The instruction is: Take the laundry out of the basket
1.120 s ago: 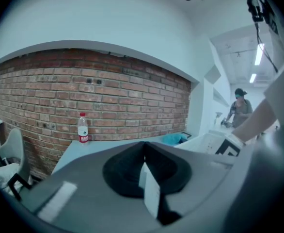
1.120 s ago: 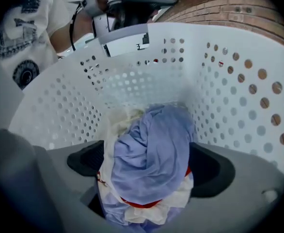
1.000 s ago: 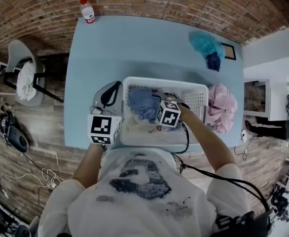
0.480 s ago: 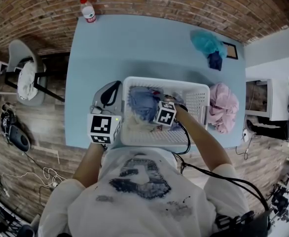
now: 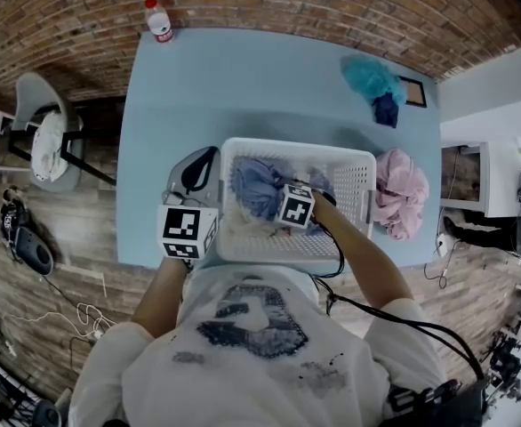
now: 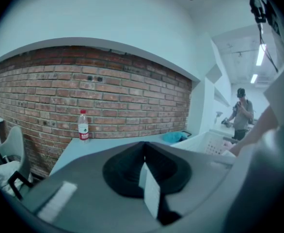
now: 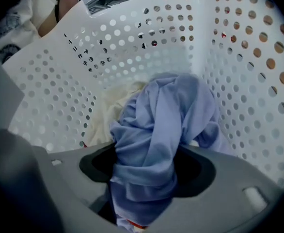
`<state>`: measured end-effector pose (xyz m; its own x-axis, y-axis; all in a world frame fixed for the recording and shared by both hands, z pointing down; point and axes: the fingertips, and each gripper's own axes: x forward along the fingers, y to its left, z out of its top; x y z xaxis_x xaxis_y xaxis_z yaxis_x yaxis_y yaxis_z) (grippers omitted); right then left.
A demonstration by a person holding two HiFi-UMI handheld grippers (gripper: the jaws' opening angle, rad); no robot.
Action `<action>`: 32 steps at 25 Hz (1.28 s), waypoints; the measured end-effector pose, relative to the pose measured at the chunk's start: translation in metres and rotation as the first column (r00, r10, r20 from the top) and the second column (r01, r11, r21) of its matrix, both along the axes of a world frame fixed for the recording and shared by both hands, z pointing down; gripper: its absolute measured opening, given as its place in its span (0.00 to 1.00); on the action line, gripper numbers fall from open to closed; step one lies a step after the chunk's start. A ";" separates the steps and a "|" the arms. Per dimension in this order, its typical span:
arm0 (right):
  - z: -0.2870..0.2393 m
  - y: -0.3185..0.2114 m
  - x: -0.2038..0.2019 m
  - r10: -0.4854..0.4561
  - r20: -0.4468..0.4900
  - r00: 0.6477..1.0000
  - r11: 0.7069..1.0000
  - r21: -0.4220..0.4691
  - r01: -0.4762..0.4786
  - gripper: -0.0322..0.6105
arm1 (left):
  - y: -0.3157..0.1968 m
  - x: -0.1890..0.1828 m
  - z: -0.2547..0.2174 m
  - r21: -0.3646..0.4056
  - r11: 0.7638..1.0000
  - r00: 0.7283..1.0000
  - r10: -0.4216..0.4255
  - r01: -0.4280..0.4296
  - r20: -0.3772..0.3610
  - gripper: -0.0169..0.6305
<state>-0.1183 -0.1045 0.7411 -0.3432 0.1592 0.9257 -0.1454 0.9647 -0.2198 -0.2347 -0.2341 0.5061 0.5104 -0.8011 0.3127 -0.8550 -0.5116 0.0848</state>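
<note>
- Head view: a white plastic basket [image 5: 358, 163], rectangular with rounded corners and walls pierced by rows of round holes, stands at the near edge of a smooth pale-blue desk [image 5: 243, 87].
- The right gripper [image 5: 280, 206] reaches steeply down into the basket, with its black-and-white marker cube on top.
- Right gripper view: its jaws have just been closing. They are clenched on a lilac-blue garment [image 7: 166, 120], a soft thin cloth twisted into rope-like folds that narrows where it passes between the grey jaws.
- The rest of that garment is heaped on the basket floor against the perforated wall. A crumpled cream cloth [image 7: 108, 110] lies beside it and partly under it.
- The left gripper [image 5: 198, 160] rests level over the desk just left of the basket, outside it. In the left gripper view its two grey jaws meet along a straight seam with nothing between them.
- On the desk to the right of the basket, touching its wall or nearly so, sits a rumpled pink heap [image 5: 398, 189] of laundry.
- Toward the far right corner lies a fluffy teal heap [image 5: 367, 76] with a dark navy piece [image 5: 385, 109] at its near edge.
- A clear plastic bottle [image 5: 159, 20] with a red cap and red label stands upright at the far left corner of the desk, before a rough red brick wall [image 6: 108, 91].
- A white moulded chair [image 5: 43, 132] stands on the wood-plank floor, left of the desk.
</note>
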 end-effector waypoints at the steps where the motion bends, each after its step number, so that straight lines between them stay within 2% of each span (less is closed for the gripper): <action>1: -0.001 0.002 -0.001 -0.006 0.005 1.000 1.000 -0.010 0.006 0.53 | 0.001 0.000 0.000 0.001 1.000 1.000 0.000 0.000 -0.001 0.01; 3: -0.003 0.006 -0.003 -0.009 0.021 1.000 0.999 -0.031 0.009 0.44 | 0.001 -0.001 -0.001 0.002 1.000 1.000 -0.001 0.001 -0.002 0.01; 7: -0.001 0.009 0.000 0.045 0.038 0.998 0.996 -0.083 -0.042 0.35 | 0.003 -0.003 -0.001 0.001 1.000 1.000 -0.004 0.004 -0.005 0.01; 12: -0.013 0.006 0.007 0.216 0.076 0.973 0.959 -0.202 -0.198 0.31 | 0.004 -0.006 -0.005 0.010 1.000 1.000 -0.012 0.013 -0.011 0.01; 21: -0.051 -0.007 0.009 0.397 0.192 0.897 0.901 -0.266 -0.342 0.30 | 0.014 -0.007 -0.005 0.004 1.000 1.000 -0.018 0.018 -0.019 0.01; 27: -0.088 -0.019 0.006 0.514 0.301 0.803 0.852 -0.288 -0.437 0.30 | 0.020 -0.008 -0.013 0.021 1.000 0.999 -0.018 0.019 -0.030 0.01; 32: -0.128 -0.029 0.006 0.620 0.405 0.673 0.785 -0.327 -0.526 0.30 | 0.030 -0.004 -0.018 0.025 1.000 0.999 -0.012 0.013 -0.038 0.01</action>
<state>-0.1118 -0.1335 0.6134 -0.7963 -0.0810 0.5995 -0.4910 0.6656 -0.5621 -0.2384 -0.2036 0.4880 0.5113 -0.8150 0.2726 -0.8578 -0.5031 0.1048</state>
